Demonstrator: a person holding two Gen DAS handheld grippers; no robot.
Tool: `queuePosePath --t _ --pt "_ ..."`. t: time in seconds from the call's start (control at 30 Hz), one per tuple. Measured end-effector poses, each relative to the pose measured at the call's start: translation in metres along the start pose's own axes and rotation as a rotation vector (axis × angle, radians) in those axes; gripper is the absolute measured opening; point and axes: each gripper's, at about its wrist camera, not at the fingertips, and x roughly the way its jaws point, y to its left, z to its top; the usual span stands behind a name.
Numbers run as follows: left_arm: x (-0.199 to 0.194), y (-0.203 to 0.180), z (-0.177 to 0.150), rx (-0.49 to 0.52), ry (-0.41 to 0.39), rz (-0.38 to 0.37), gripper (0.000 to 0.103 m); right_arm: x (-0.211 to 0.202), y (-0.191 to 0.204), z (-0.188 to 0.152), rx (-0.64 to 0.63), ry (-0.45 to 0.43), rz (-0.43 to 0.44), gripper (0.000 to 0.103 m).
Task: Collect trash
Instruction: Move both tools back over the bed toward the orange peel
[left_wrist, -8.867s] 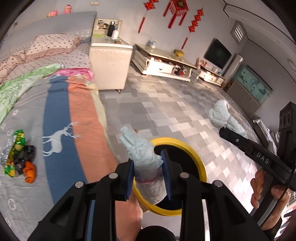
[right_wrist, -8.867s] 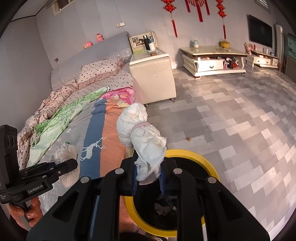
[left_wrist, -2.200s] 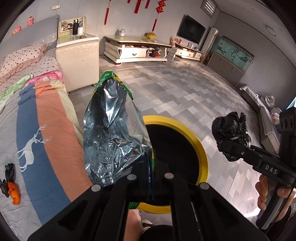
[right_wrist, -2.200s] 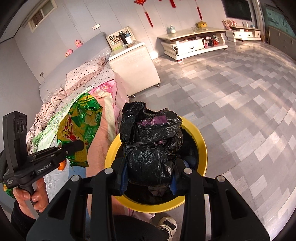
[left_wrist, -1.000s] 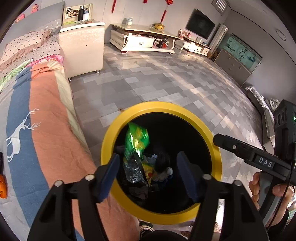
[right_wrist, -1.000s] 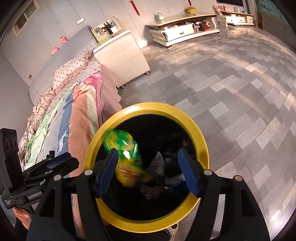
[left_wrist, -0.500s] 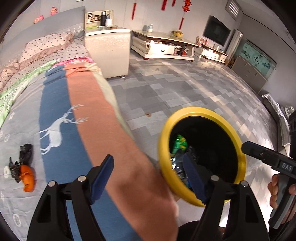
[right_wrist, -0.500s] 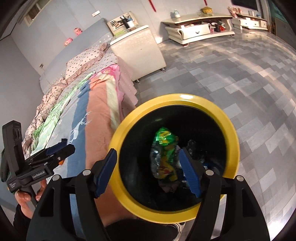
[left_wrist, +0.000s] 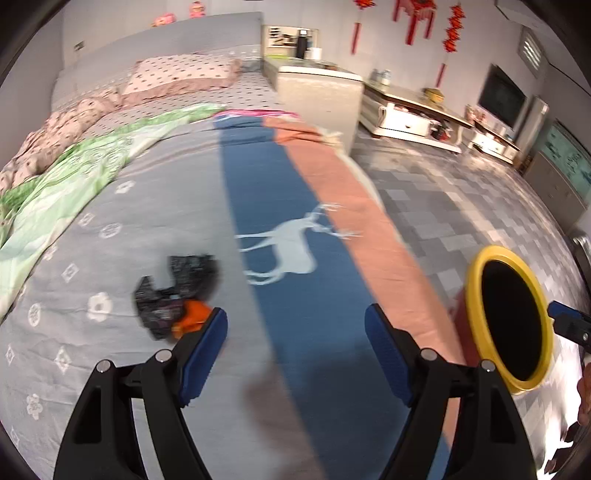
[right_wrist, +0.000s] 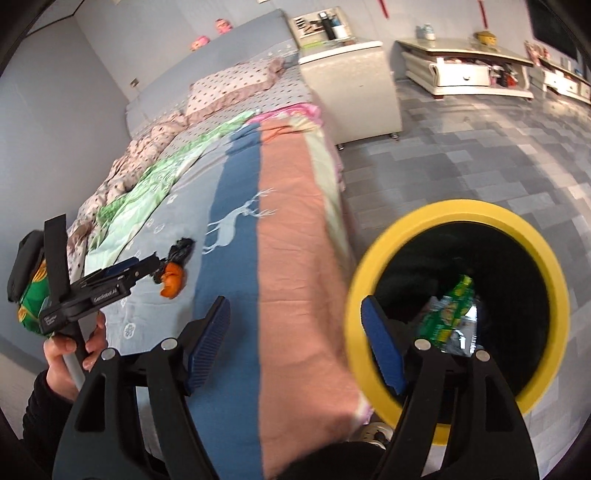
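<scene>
The left gripper (left_wrist: 295, 347), jaws wide and empty, points at the grey patterned bedspread (left_wrist: 110, 206); the remaining trash, a crumpled black plastic bag with an orange peel-like piece (left_wrist: 177, 295), lies at its 10 o'clock, just beside the left pad. Risk: closing off-centre may pinch bedspread fabric or split the loose pile. The right gripper (right_wrist: 295, 343), jaws also wide and empty, hovers beside the yellow-rimmed black round bin (right_wrist: 454, 210) at 3 o'clock

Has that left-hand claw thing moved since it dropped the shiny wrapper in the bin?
Yes. The left gripper has swung from above the yellow bin to over the bed, toward the black and orange trash.
</scene>
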Motion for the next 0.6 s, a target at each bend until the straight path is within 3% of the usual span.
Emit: queuePosePath --t 0.33,0.6 --pt "0.021 0.107 -0.013 -0.177 0.051 0.088 0.073 0.068 0.091 0.005 -0.116 0.103 0.084 0.069" --pt "0.057 0.124 -0.007 -0.208 0.087 0.065 0.073 0.115 0.138 0.003 -0.191 0.168 0.108 0.069"
